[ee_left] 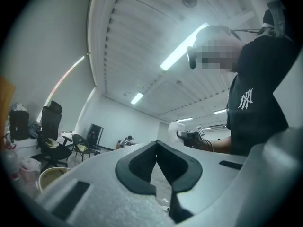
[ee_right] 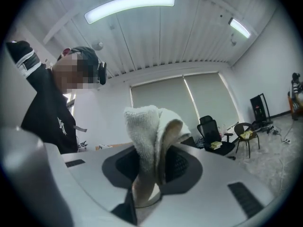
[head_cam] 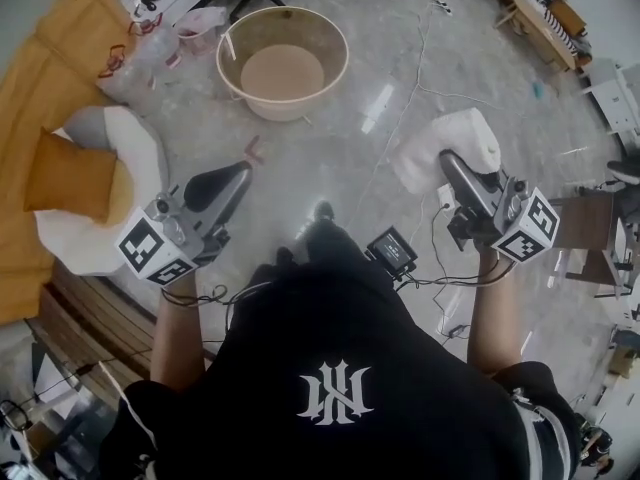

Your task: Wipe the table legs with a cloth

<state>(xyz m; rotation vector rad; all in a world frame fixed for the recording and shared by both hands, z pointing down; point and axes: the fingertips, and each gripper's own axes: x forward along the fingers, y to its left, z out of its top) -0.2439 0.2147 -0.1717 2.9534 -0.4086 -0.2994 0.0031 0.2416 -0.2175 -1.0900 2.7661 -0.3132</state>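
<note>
White terry cloth sits bunched between the right gripper's jaws, pinched at its fold and held above the floor. Soft, light and floppy, it probably needs a deep pinch. The left gripper's jaws meet on nothing.

Open floor ahead, basin beyond, white seat left, dark table right

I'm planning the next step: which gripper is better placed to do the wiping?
Right. The right gripper is shut on the white cloth; the left gripper has its jaws together, holding nothing.
</note>
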